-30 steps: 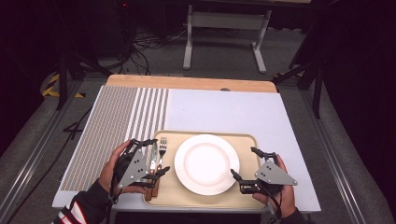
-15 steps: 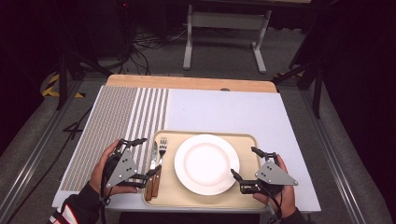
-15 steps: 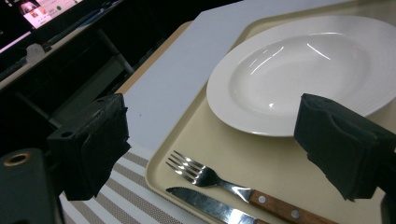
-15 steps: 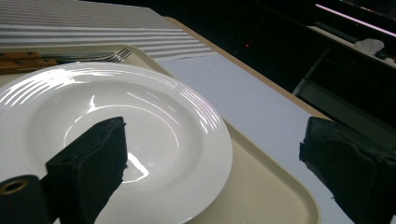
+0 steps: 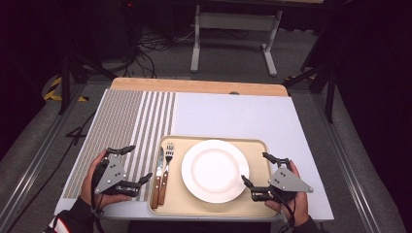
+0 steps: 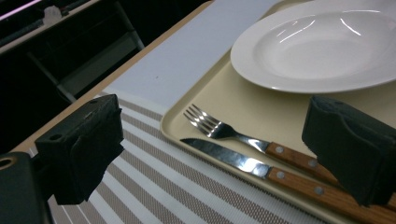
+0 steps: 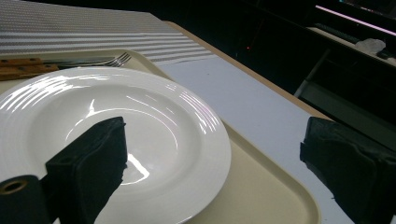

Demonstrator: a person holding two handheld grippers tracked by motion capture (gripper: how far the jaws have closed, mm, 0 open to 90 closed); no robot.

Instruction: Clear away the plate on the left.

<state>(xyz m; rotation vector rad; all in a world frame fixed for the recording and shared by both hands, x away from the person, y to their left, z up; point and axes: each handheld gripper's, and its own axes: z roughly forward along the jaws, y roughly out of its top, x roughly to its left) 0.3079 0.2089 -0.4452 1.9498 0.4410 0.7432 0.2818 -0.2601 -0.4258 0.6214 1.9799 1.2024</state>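
Note:
A beige tray (image 5: pixel 184 206) lies at the table's near edge and carries a white plate (image 5: pixel 215 170). Left of the plate, a fork (image 5: pixel 167 167) and a knife (image 5: pixel 158 174) with wooden handles lie side by side. My left gripper (image 5: pixel 138 163) is open over the striped placemat (image 5: pixel 131 121), just left of the tray and apart from the cutlery. In the left gripper view the fork (image 6: pixel 219 129) and knife (image 6: pixel 233 158) lie ahead between the open jaws. My right gripper (image 5: pixel 254 168) is open at the plate's right rim, holding nothing; the plate (image 7: pixel 93 121) is seen past its left jaw.
A pale blue-white mat (image 5: pixel 233 114) covers the table beyond the tray, and a wooden strip (image 5: pixel 194 86) runs along the far edge. A grey stand (image 5: pixel 233 24) and cables sit on the dark floor behind. The tray's front rim lies close to the table's near edge.
My left gripper has drawn back to the left, off the knife and fork and onto the striped placemat. The right gripper, plate and cutlery have stayed in place.

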